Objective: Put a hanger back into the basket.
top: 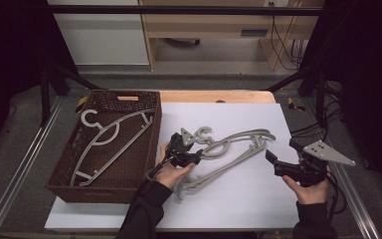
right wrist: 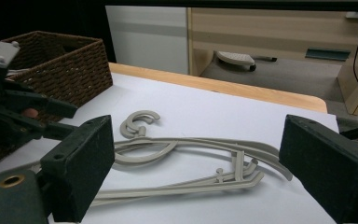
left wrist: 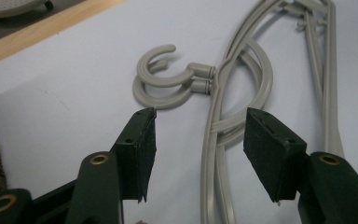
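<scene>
Left gripper point(left wrist: 198, 140): jaws apart, empty, poised just above the neck of the hangers.
Right gripper point(right wrist: 196, 175): jaws wide apart, empty, off to the right side of the white sheet point(top: 238, 199).
Stacked hangers point(top: 229, 152): two grey plastic ones, nested, flat on the sheet between the grippers; hooks point(left wrist: 161, 79) overlap.
Basket point(top: 64, 169): brown wicker, left of the sheet; one grey hanger point(top: 112, 142) lies inside.

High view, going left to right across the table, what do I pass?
Brown wicker basket with a grey hanger inside, then the left gripper, the stacked grey hangers on the white sheet, and last the right gripper.
</scene>
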A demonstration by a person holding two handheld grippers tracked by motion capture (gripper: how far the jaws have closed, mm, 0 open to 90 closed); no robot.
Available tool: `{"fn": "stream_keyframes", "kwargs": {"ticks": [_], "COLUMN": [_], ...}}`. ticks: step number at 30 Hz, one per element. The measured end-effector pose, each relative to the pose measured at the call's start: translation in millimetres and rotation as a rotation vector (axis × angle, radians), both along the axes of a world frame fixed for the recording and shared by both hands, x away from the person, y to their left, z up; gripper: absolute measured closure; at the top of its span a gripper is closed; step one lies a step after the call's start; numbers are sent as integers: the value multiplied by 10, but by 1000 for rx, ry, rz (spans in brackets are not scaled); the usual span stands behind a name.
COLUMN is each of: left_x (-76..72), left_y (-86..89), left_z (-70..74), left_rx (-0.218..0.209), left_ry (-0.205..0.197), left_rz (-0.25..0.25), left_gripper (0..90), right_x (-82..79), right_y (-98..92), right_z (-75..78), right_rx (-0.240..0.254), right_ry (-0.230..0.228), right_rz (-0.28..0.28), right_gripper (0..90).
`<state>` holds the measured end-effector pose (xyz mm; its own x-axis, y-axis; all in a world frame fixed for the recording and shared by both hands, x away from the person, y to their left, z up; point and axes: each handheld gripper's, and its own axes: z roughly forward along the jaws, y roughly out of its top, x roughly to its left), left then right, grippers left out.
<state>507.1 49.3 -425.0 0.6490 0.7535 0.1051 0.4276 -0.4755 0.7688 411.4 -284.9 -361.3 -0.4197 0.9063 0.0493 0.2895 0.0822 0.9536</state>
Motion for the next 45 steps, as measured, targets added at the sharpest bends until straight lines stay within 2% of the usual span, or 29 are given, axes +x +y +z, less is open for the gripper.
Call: {"fn": "stream_keyframes", "kwargs": {"ticks": [3,6,7,11,13,14,15,16,17,19,21,27,29,31,32,36,37,45], "left_x": [25,58,68,72,112,112,156,156,177,219,239,278,315,316,317,325,322,325], "left_y": [-24,-52,-122,-229,-326,-326,-340,-340,-328,-305,-301,-280,-246,-242,-216,-173,-167,-147], "left_z": [-7,29,77,130,65,65,-28,-28,-86,-186,-243,-306,-337,-345,-349,-353,-352,-342], "left_rx": [3,25,68,89,86,86,87,87,75,86,92,90,81,73,67,50,56,37], "left_ry": [2,0,-15,-25,5,5,36,36,47,80,91,114,158,161,179,202,200,248], "left_rz": [-5,-16,-24,-44,-56,-56,-48,-48,-42,-41,-38,-35,-33,-25,-21,-15,-8,-32], "left_gripper": [442,442,442,444,456,467,480,492,492,529,542,566,569,587,597,624,637,745], "right_x": [4,8,9,8,2,2,-6,-6,-7,-3,3,10,8,7,8,8,8,2], "right_y": [14,18,17,18,13,13,6,6,4,-3,-2,7,8,7,6,9,10,10], "right_z": [-6,-7,-9,-10,-6,-6,-1,-1,0,-4,-11,-19,-18,-17,-18,-19,-19,-15], "right_rx": [0,-1,0,1,0,0,4,4,6,9,5,-2,0,2,0,1,1,3], "right_ry": [2,4,4,6,3,3,1,1,1,2,6,9,8,8,7,7,7,5], "right_rz": [2,4,5,6,8,8,10,10,9,10,10,13,13,12,12,12,13,14], "right_gripper": [103,104,104,104,104,104,104,104,104,104,104,104,105,106,106,107,108,112]}}
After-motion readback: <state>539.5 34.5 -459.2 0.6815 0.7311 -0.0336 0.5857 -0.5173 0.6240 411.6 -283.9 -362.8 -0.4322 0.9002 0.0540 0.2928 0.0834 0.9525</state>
